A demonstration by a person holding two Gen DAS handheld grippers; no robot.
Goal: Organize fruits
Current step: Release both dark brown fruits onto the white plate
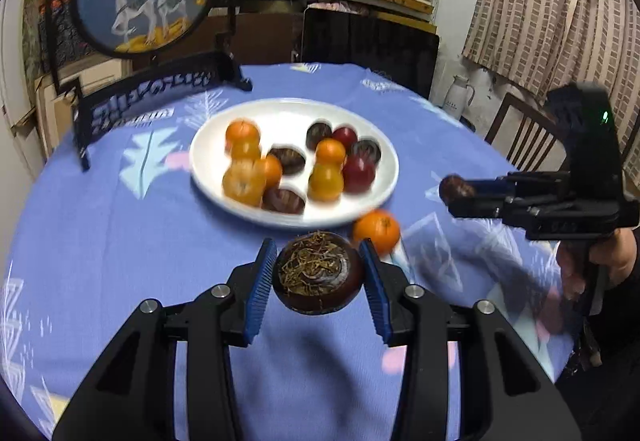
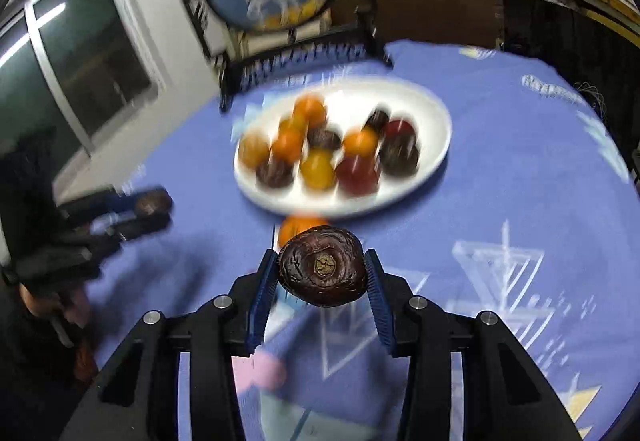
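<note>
Landmark: white oval ceramic plate (image 1: pixel 368 197) on the round table w/ blue patterned cloth (image 1: pixel 120 249); all places given rel. to it.
Left claw (image 1: pixel 318 273): clenched on a dark brown round fruit w/ dried fibrous top (image 1: pixel 318 273), held in air just short of plate's near rim.
Right claw (image 2: pixel 322 267): clenched on a dark brown wrinkled round fruit w/ stem scar (image 2: pixel 322 267), also held above cloth, near side of plate.
On plate: orange, dark and red round fruits (image 1: pixel 324 177) are seen grouped close; blurred, count not reliable.
Off plate: one small orange citrus (image 1: pixel 376 229) lies on cloth, just beside near rim.
Stage (judged): two dark fruits being carried; citrus not yet sorted.
Risk 1: round fruit gripped at edges only; could slip if the grip is eased early.
Risk 2: plate is crowded; a drop-in may knock fruits rolling over rim.
Risk 3: both claws are close; collision poss. if plate is approached together.
</note>
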